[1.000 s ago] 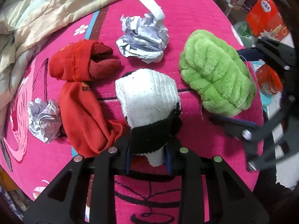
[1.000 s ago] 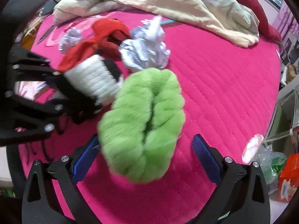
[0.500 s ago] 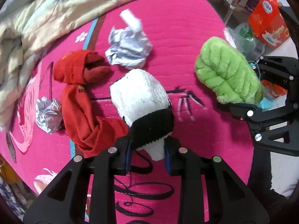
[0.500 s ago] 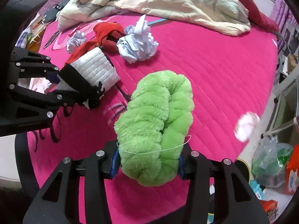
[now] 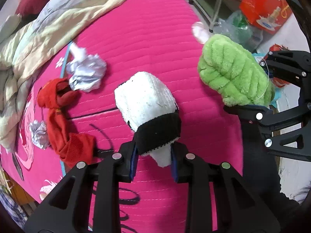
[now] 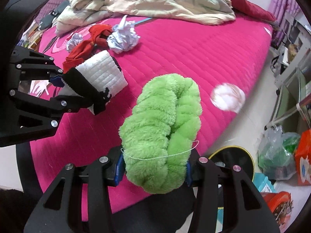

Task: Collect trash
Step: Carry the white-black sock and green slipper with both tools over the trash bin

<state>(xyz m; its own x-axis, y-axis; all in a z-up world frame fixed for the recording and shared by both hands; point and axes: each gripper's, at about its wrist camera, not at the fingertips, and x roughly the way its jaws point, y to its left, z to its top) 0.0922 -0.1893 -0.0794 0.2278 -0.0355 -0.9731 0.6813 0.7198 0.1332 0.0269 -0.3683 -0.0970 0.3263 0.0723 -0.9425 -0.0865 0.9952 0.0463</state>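
Left wrist view: my left hand-held gripper (image 5: 153, 160) is clenching the white-and-black sock (image 5: 147, 108) above the pink bed (image 5: 155, 38). My right hand-held gripper (image 6: 153, 171) is gripping the green fuzzy sock (image 6: 161, 130) over the bed's edge. Crumpled paper (image 5: 85, 73) is lying ahead-left, beside a red sock (image 5: 64, 120).
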